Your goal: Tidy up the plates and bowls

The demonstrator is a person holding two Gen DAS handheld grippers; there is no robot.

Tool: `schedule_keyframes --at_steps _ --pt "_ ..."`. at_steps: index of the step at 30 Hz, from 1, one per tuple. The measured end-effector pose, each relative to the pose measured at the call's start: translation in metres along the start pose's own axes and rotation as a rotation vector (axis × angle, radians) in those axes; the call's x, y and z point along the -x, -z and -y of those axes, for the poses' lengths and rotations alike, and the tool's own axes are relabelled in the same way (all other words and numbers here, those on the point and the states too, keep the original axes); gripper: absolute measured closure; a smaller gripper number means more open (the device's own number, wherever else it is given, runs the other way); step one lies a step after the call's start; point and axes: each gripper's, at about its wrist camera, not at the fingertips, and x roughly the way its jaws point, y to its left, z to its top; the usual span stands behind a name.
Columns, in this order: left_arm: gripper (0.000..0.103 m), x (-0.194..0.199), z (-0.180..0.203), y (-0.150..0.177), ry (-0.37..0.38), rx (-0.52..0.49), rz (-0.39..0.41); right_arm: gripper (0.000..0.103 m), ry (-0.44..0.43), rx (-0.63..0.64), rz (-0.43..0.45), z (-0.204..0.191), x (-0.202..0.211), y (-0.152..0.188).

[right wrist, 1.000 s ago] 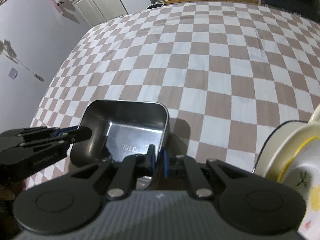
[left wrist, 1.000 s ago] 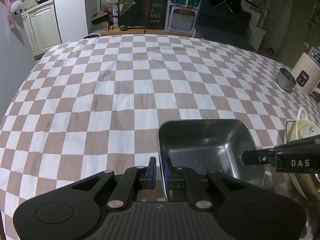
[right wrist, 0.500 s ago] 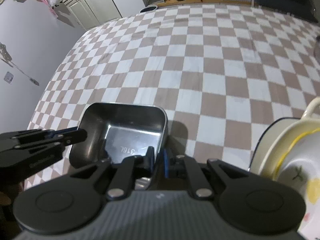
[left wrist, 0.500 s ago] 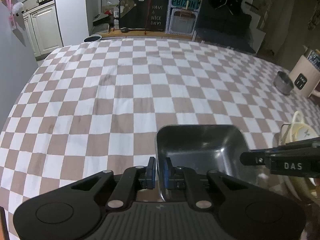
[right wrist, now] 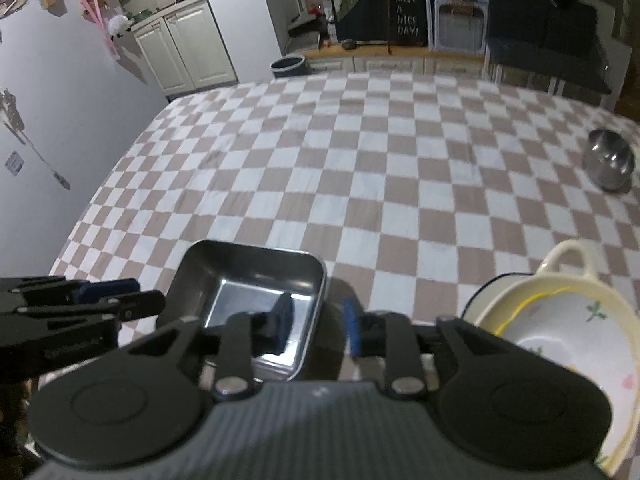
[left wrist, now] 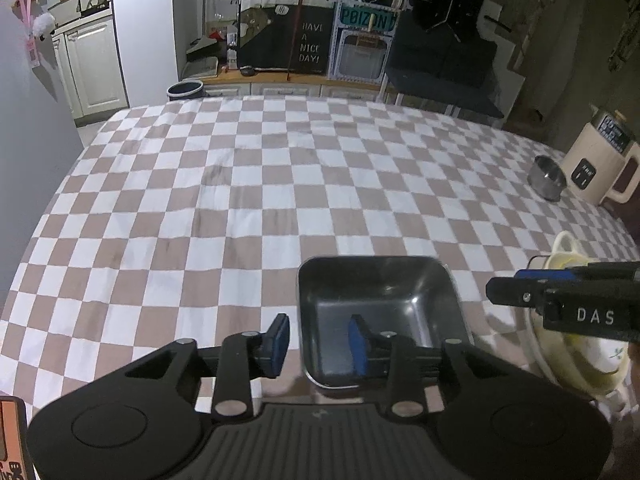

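Straddling the steel tray rim, both hand-held grippers spread; only the left view shows a kettle.

The square metal tray sits on the checked tablecloth at the near edge, and everything else takes its place from it. Right of the tray, just beside it, is the stack of bowls (one nested in another). Far off to the tray's right and further back stands the small steel cup, with the jug just beyond it at the table's edge. Behind the tray the cloth runs back to the cabinets and the bin.
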Motion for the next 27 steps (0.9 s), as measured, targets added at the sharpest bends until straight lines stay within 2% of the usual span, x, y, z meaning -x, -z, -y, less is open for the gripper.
schedule_keyframes --at_steps 3,5,7,8,9,11,14,17,27 --pt "0.053 0.01 0.006 -0.003 0.007 0.002 0.024 0.054 0.011 -0.002 0.031 0.004 0.013 -0.001" --pt "0.034 0.014 0.01 -0.005 0.008 0.005 0.038 0.047 0.022 -0.007 0.051 0.009 0.021 -0.002" --pt "0.022 0.019 0.015 -0.008 0.008 0.005 0.057 0.042 0.036 -0.013 0.071 0.014 0.03 -0.004" --pt "0.016 0.021 0.018 -0.01 0.005 0.007 0.065 0.037 0.042 -0.02 0.084 0.017 0.034 -0.005" --pt "0.014 0.022 0.021 -0.012 0.004 0.007 0.071 0.033 0.05 -0.027 0.092 0.021 0.038 -0.005" --pt "0.007 0.024 0.03 -0.018 0.01 0.002 0.084 0.015 0.065 -0.035 0.097 0.029 0.044 -0.006" --pt "0.001 0.026 0.042 -0.028 0.018 0.002 0.102 0.007 0.092 -0.054 0.122 0.04 0.052 -0.009" --pt "0.0 0.022 0.056 -0.038 0.031 0.008 0.106 0.001 0.113 -0.057 0.149 0.055 0.062 -0.012" --pt "0.0 -0.006 0.108 -0.07 0.057 -0.016 0.117 0.0 0.168 -0.17 0.237 0.146 0.087 -0.024"
